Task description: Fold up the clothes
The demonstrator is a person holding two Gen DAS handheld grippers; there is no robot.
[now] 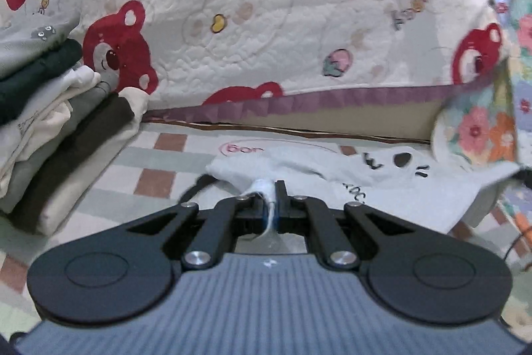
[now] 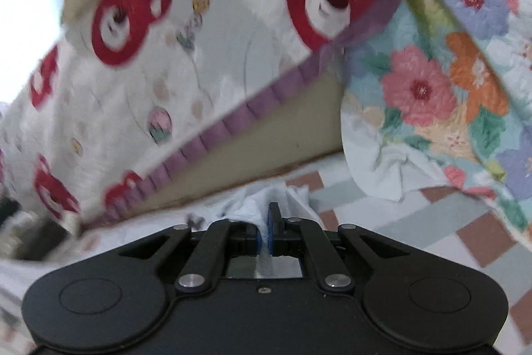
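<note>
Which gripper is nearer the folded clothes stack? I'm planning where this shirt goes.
Left. The left gripper has the stack close beside it; the right gripper barely glimpses it at its view's edge.

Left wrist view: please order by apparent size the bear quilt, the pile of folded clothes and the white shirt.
1. bear quilt, largest by far.
2. pile of folded clothes.
3. white shirt, pinched by the left gripper.
The pile is cut off by the picture's edge, so ranks two and three are unsure.

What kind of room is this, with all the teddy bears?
Probably a bedroom, on a bed. A quilt with red bears hangs behind, a flowery quilt lies beside it, and a pile of folded clothes sits on the checked bedsheet.
</note>
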